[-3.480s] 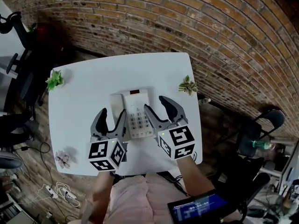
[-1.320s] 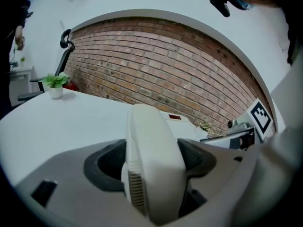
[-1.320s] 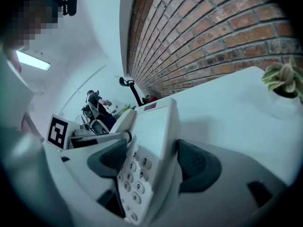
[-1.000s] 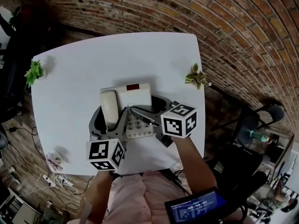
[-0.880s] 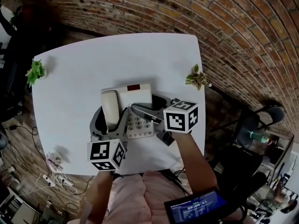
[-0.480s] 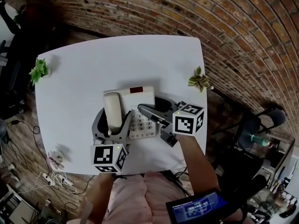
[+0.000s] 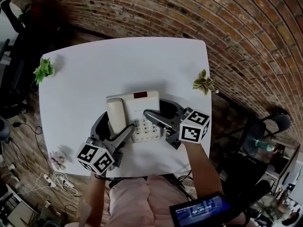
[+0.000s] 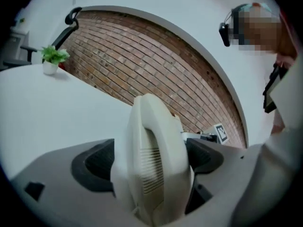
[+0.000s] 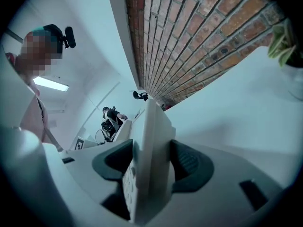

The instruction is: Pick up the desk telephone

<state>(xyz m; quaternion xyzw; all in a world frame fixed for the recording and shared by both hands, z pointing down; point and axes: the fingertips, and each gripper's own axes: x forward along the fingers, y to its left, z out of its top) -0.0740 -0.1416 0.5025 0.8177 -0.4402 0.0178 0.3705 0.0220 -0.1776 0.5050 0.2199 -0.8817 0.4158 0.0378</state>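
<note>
Desk telephone (image 7: pixel 142 104), smooth cream plastic, ribbed rounded handset (image 8: pixel 154 174), matte white table (image 7: pixel 94 70)

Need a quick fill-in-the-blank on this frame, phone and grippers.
The left gripper's jaws flank the phone's ___.
The right gripper grips the desk telephone's ___ edge.
The wall beyond the table is ___.
Missing: handset; right; brick.
Left jaws just opened wider; right jaws just closed further.

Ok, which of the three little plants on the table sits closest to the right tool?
The cream-and-green plant at the table's right edge; the bright green plant and the pale pink plant both stand along its left edge.
</note>
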